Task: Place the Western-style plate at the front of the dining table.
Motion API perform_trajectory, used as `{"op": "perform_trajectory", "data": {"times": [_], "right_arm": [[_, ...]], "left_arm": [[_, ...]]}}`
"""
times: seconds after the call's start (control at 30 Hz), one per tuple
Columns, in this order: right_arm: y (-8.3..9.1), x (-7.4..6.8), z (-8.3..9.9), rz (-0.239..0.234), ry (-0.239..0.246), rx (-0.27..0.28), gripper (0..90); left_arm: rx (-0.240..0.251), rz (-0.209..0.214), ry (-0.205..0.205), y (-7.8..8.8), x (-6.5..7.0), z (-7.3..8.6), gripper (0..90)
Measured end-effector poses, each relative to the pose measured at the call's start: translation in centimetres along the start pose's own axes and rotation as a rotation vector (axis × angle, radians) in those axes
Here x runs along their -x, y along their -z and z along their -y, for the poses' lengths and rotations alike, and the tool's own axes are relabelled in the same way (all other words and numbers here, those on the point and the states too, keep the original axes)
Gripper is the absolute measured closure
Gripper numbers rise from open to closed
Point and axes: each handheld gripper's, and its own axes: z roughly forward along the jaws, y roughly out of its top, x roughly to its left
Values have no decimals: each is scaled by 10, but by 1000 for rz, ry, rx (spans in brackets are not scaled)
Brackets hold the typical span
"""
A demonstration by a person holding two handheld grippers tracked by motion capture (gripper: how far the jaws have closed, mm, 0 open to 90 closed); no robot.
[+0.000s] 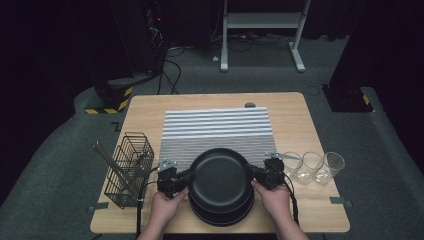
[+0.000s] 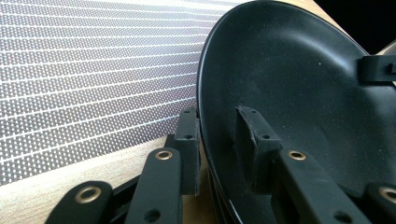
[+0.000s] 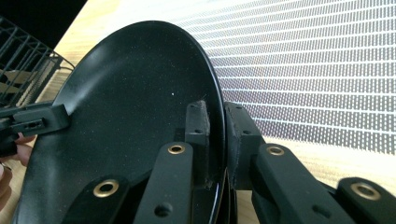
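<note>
On the wooden desk (image 1: 300,115), at the near edge of the striped mat (image 1: 216,131), the top black plate (image 1: 219,176) of a stack sits between both hands, left gripper (image 1: 186,176) and right gripper (image 1: 253,173) each clamped on opposite rims.

A wooden table (image 1: 310,130) stands on grey carpet (image 1: 50,165) in a dim room with dark surroundings. Beyond it a white metal frame (image 1: 260,22) rests on two feet. Black stands with yellow-and-black hazard striping (image 1: 112,102) sit at left and right, with cables (image 1: 170,55) trailing across the floor.
</note>
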Motion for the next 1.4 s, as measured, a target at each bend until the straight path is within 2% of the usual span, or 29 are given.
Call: {"op": "perform_trajectory", "data": {"times": [0.27, 0.67, 0.83, 1.4], "right_arm": [[-1, -2, -8, 0, 6, 23, 815], [-3, -2, -20, -4, 5, 50, 817], [-6, -3, -26, -6, 13, 59, 820], [-12, 0, -24, 22, 35, 67, 810]], "left_arm": [[11, -7, 8, -1, -1, -4, 720], [36, -17, -9, -3, -5, -15, 735], [49, -11, 13, -6, -9, -17, 737], [64, -17, 4, -7, -8, -16, 736]]}}
